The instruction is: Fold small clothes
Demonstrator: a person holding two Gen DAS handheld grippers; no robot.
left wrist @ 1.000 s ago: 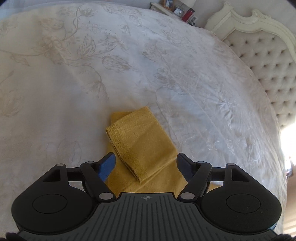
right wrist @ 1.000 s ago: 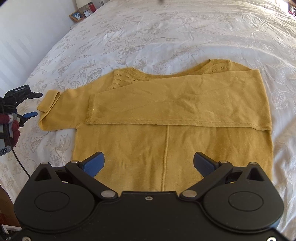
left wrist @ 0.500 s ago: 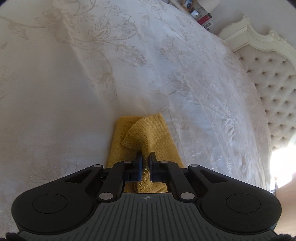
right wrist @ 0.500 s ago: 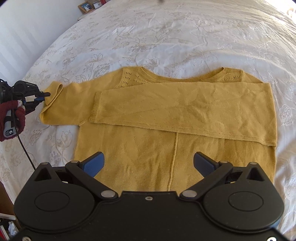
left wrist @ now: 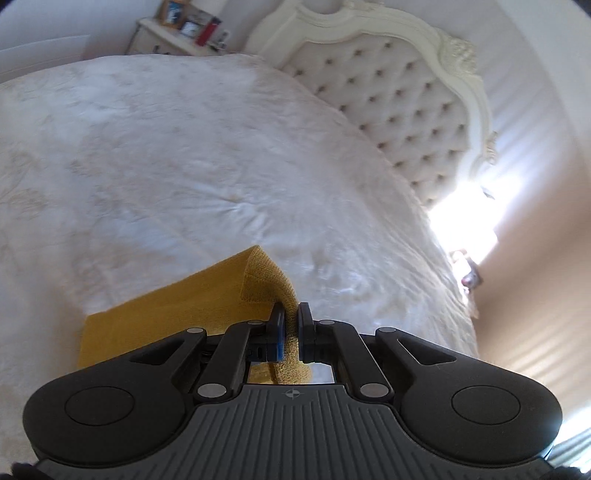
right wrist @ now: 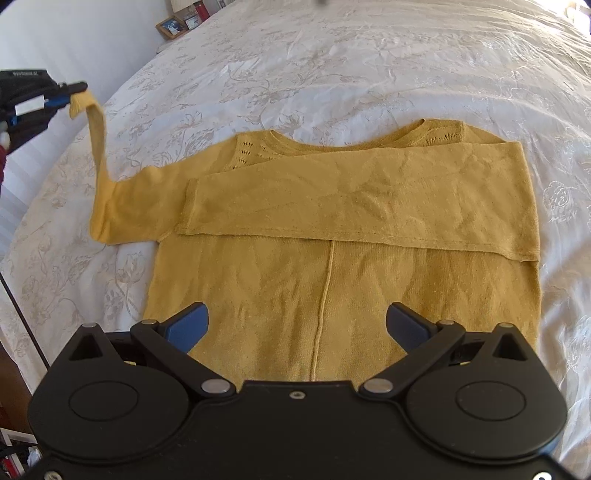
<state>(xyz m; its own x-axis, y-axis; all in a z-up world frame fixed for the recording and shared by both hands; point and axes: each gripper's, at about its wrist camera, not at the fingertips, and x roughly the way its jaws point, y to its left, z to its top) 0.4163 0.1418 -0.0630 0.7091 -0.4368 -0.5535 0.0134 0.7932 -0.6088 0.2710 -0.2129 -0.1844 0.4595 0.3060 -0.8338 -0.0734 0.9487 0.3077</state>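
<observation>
A mustard-yellow knit sweater (right wrist: 332, 236) lies flat on the white bed, neck away from me, with one sleeve (right wrist: 369, 199) folded across its chest. The other sleeve (right wrist: 98, 136) rises off the bed at the left, its cuff pinched in my left gripper (right wrist: 72, 96). In the left wrist view that gripper (left wrist: 291, 325) is shut on the cuff (left wrist: 273, 280), and the sleeve trails down to the left. My right gripper (right wrist: 297, 326) hovers open above the sweater's lower hem with nothing between its fingers.
A white floral bedspread (right wrist: 332, 66) covers the bed. A tufted white headboard (left wrist: 399, 96) stands at its far end. A bedside shelf with picture frames and a red item (left wrist: 192, 29) sits by the wall. The bed's left edge (right wrist: 14, 280) drops to the floor.
My left gripper closed on the sleeve cuff and lifted it off the bed, turning toward the headboard. The right gripper stayed open over the hem, shifting slightly.
</observation>
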